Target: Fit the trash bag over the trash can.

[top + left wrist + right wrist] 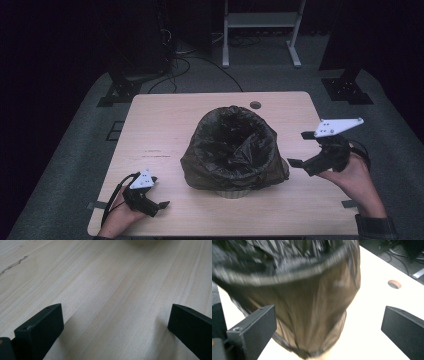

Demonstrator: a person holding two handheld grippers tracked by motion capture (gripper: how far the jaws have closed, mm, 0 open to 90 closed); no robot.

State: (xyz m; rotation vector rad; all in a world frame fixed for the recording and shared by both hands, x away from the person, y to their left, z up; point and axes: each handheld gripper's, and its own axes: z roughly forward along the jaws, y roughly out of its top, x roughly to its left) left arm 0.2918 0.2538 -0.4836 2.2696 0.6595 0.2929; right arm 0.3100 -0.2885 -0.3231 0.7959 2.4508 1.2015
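A bin (pixel 232 187) lined with a black bag (pixel 235 150) stands mid-worktop (pixel 165 115); the bag hides all but the bin's base. Right gripper (pixel 302 149), jaws wide, is just beside it. Left gripper (pixel 159 206) rests empty, jaws apart, near the front edge.

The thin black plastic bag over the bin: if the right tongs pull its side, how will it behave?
The thin black plastic bag is wrinkled and semi-transparent, so it is probably floppy and would stretch or slide before moving the small pale bin. The bin seems light; a high pull might tip it. The open right tongs could tear such thin film.
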